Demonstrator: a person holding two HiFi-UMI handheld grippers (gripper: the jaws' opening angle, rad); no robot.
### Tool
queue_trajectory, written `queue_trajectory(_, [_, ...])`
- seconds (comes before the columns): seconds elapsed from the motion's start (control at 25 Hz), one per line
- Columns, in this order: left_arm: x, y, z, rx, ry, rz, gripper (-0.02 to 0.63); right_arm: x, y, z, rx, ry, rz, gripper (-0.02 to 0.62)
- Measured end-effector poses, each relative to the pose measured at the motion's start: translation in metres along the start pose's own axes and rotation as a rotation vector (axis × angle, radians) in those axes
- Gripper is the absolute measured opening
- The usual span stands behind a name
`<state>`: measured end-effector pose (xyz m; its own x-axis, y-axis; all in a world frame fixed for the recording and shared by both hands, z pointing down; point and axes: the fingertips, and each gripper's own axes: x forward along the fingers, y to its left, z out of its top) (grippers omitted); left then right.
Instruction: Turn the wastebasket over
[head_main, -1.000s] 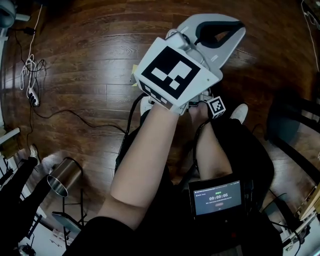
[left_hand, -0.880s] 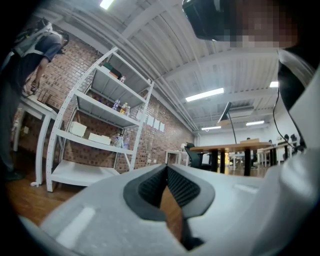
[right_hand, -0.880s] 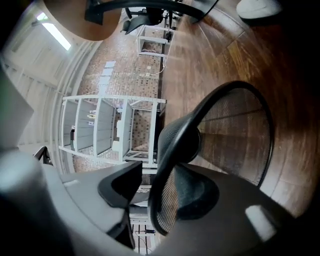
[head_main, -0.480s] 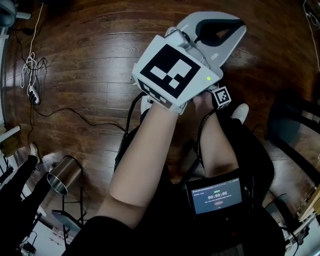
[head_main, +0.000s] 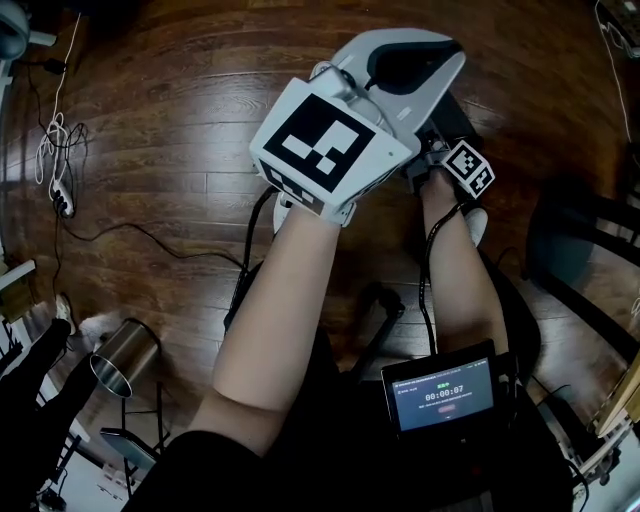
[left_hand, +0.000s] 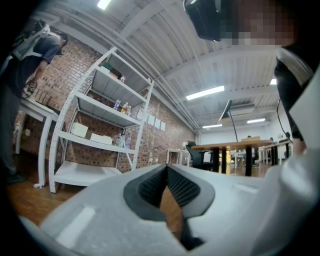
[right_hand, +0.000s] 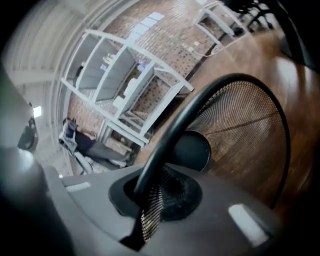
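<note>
The wastebasket (right_hand: 245, 125) is black wire mesh with a thick black rim (right_hand: 200, 107). It fills the right gripper view, lifted and tilted, its dark round bottom (right_hand: 192, 150) facing me. My right gripper (right_hand: 150, 192) is shut on the rim and the mesh wall just under it. In the head view only that gripper's small marker cube (head_main: 468, 168) shows, tucked under and to the right of the left gripper. My left gripper (head_main: 450, 55) is held out level over the wooden floor. Its ribbed pads (left_hand: 150, 187) meet at the tips with nothing between them.
A shiny metal cylinder (head_main: 125, 355) stands at the lower left, with a power strip and cables (head_main: 62, 195) on the floor beyond it. A black chair (head_main: 590, 250) is at the right. White shelves (left_hand: 95, 130), a standing person (left_hand: 20, 75) and tables (left_hand: 240, 150) lie ahead.
The right gripper's marker cube has come out from under the left gripper, moving up and to the right in the head view and rolling. The left gripper has hardly shifted.
</note>
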<state>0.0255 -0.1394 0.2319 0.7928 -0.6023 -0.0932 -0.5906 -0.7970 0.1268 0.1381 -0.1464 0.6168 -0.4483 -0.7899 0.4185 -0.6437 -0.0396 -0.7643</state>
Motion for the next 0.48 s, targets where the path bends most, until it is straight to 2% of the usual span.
queue_trajectory(0.12, [-0.001,0.002,0.0,-0.003,-0.004,0.005,0.003,0.01,0.008,0.009,-0.233,0.163,-0.036,0.011])
queue_trajectory(0.28, [-0.002,0.0,0.002,-0.001,-0.004,-0.001,0.003,0.02,0.012,0.004,-0.596,0.391,-0.076,0.011])
queue_trajectory(0.4, [-0.003,0.001,0.002,-0.006,-0.006,0.003,0.003,0.027,0.014,-0.016,-0.952,0.6,-0.1,0.012])
queue_trajectory(0.48, [-0.003,-0.002,0.001,-0.021,0.002,-0.004,0.003,0.03,0.016,-0.038,-1.189,0.744,-0.085,0.014])
